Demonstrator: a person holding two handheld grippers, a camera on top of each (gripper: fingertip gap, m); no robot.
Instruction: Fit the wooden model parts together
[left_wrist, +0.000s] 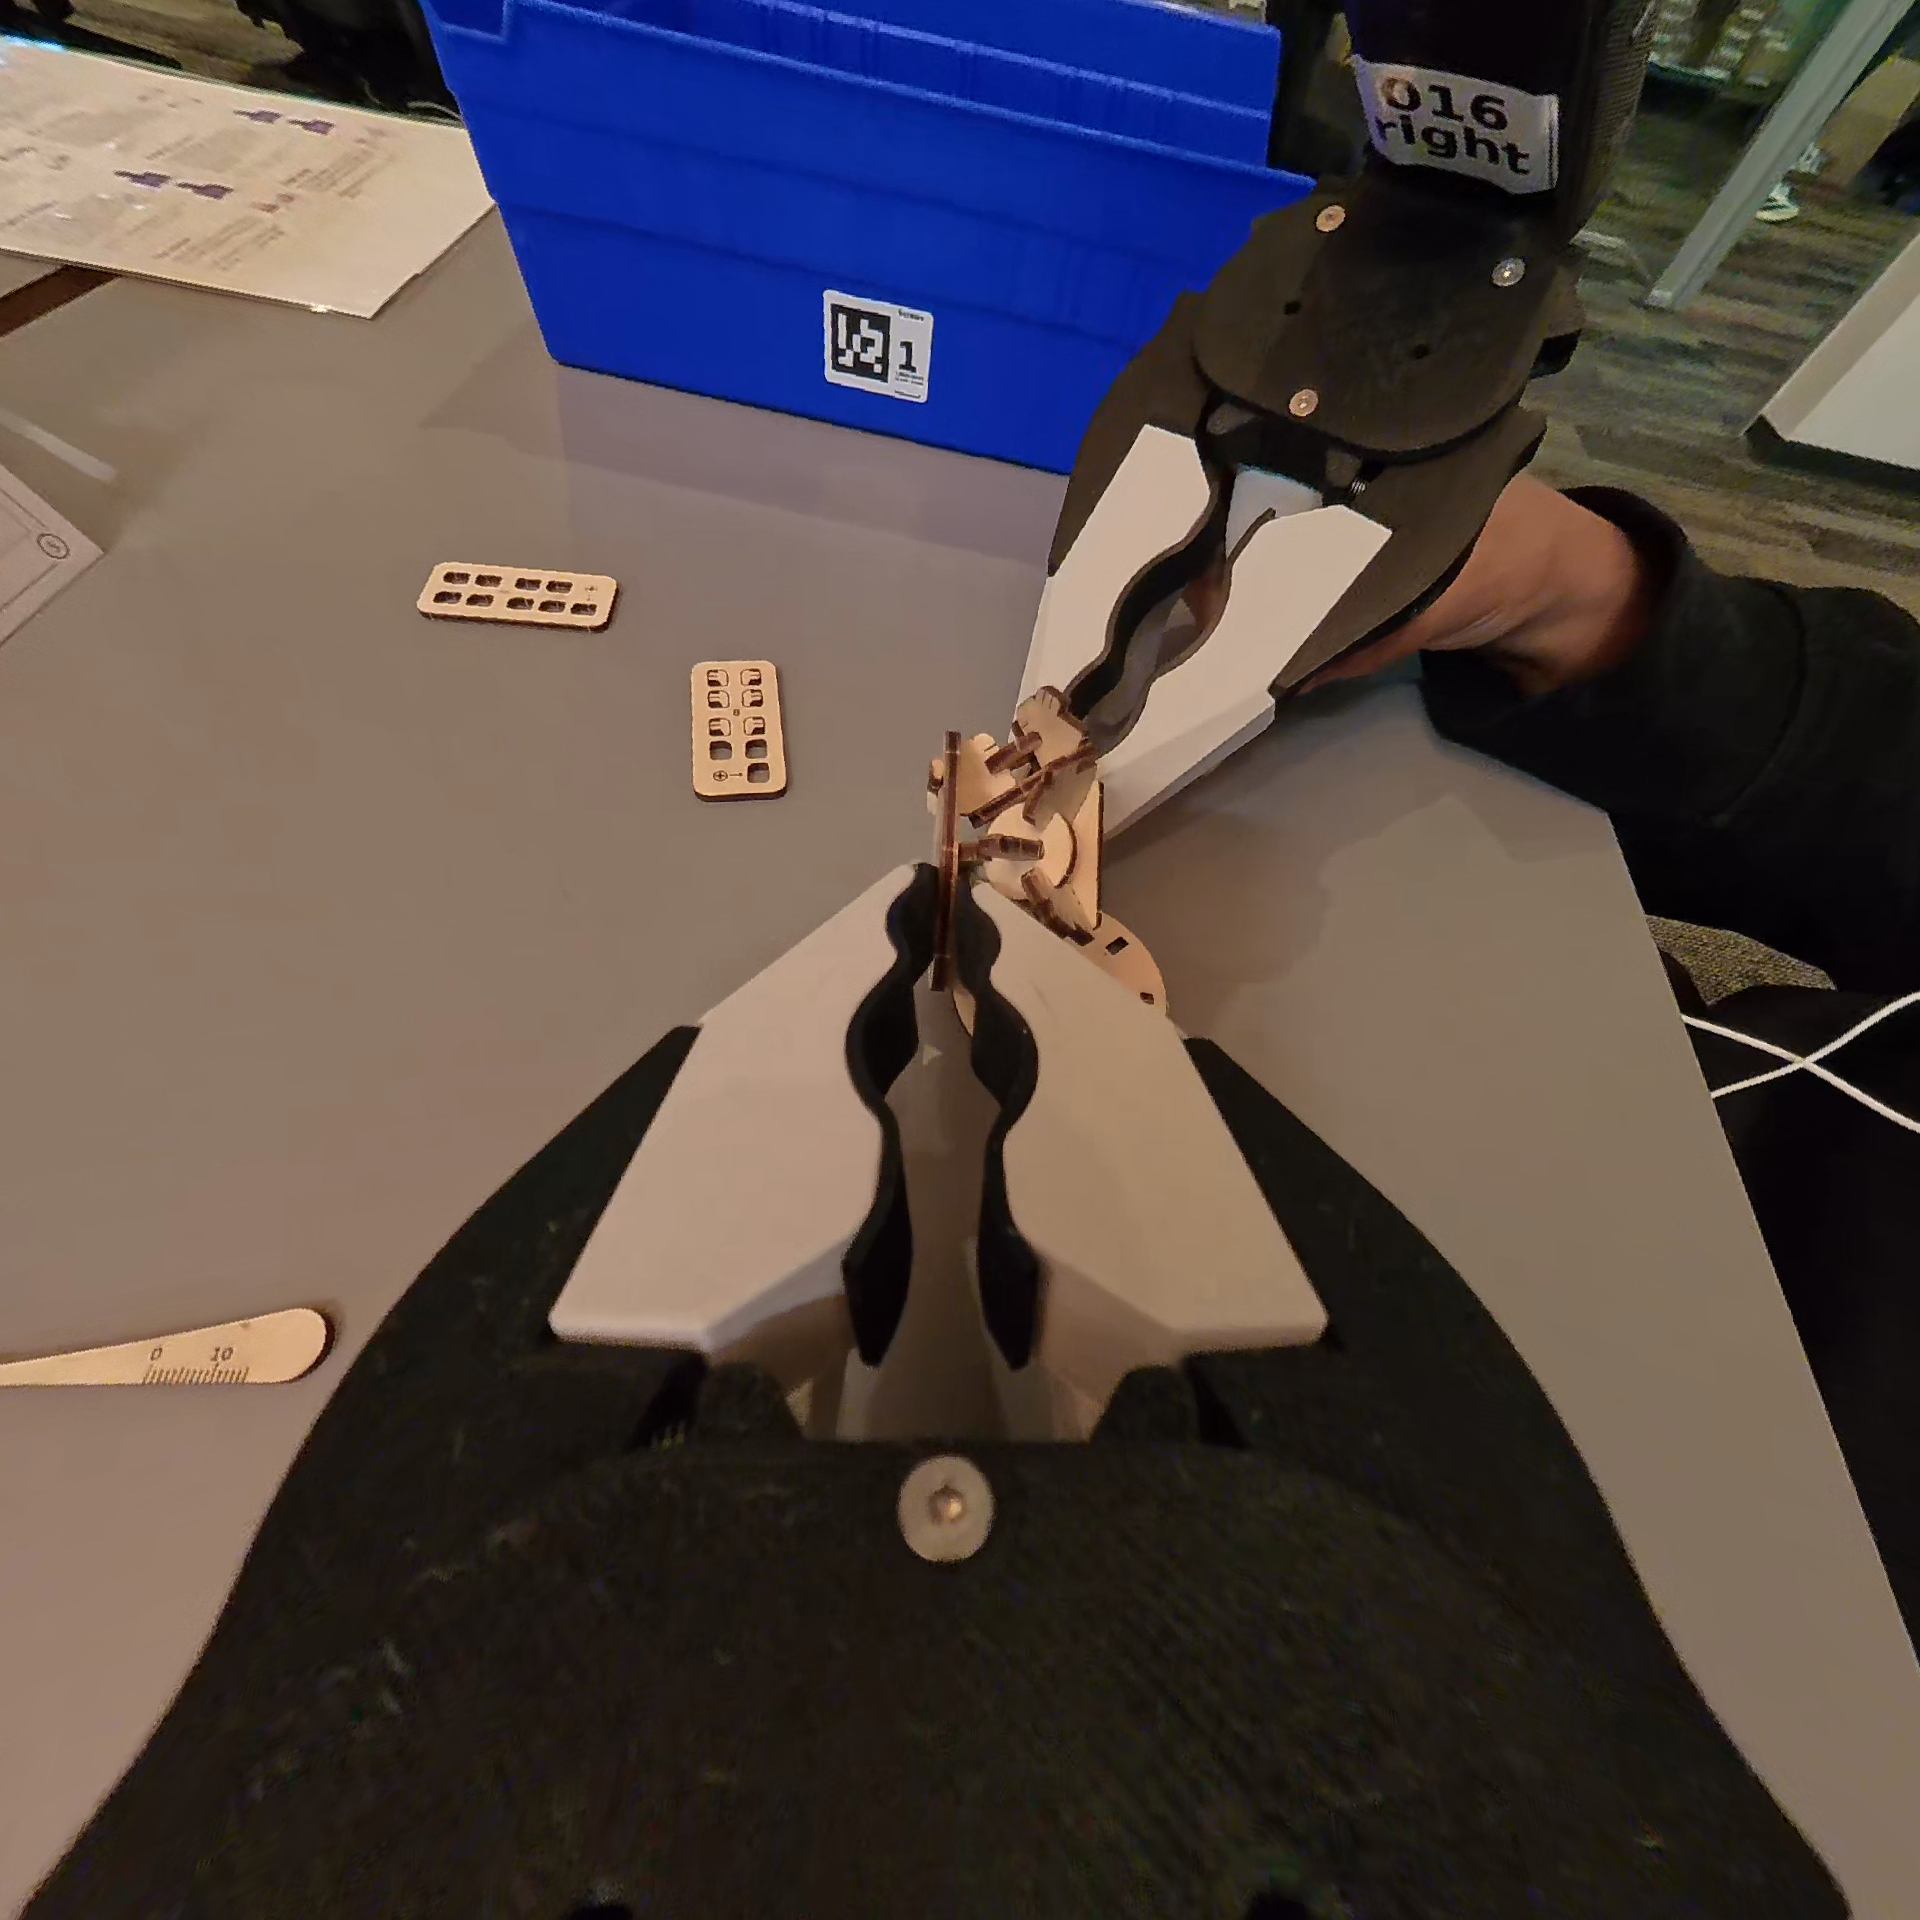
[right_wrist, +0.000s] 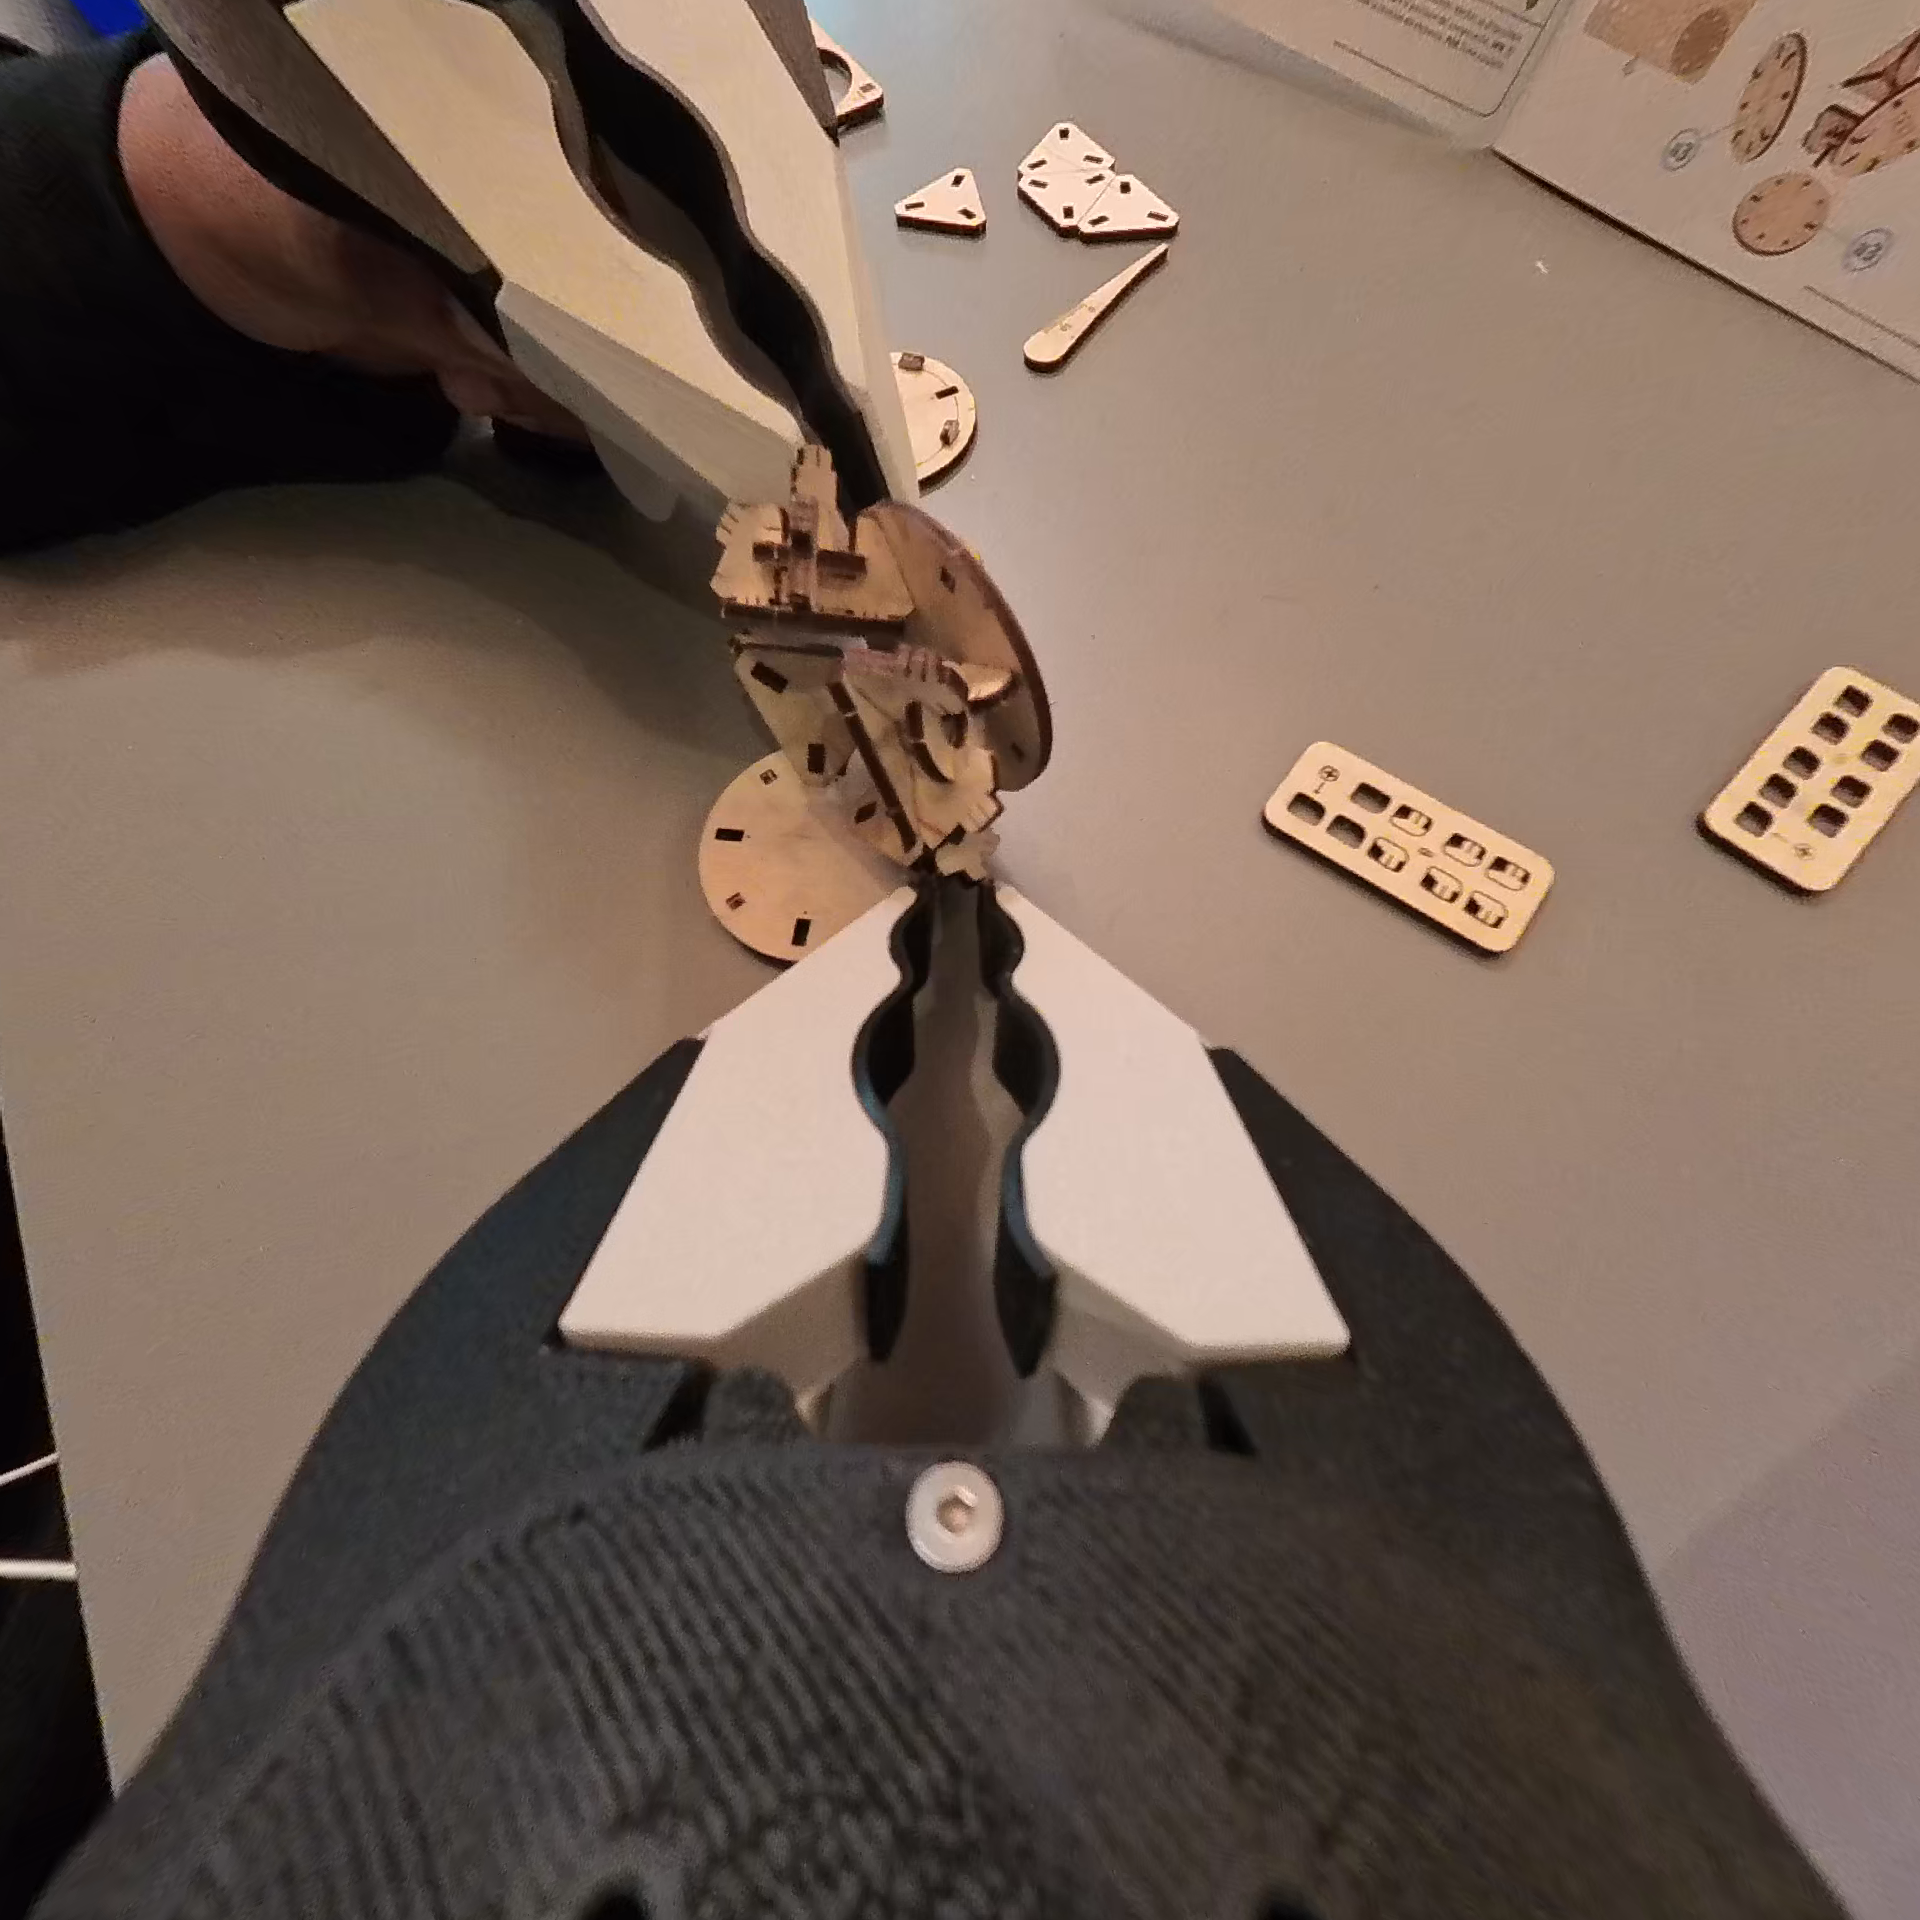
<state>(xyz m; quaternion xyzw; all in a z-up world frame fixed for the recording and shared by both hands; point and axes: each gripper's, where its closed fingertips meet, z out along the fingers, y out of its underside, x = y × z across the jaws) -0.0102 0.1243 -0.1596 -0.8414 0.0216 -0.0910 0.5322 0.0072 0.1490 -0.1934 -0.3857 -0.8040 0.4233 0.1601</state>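
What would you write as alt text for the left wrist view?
The left gripper pinches the edge of a wooden disc on a small plywood assembly, which the right gripper grips from the far side, above a grey table with a blue bin behind.

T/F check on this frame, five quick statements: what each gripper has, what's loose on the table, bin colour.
1. The left gripper is clamped on the edge of a thin wooden disc. True.
2. The right gripper hangs open, clear of everything. False: its fingertips are closed on a toothed tab at the end of the wooden assembly.
3. The bin behind the work is red. False: it is blue.
4. Two slotted rectangular wooden plates lie flat on the grey table. True.
5. The wooden assembly lies flat on the table, untouched. False: it is held up between the two grippers, above a loose round disc.
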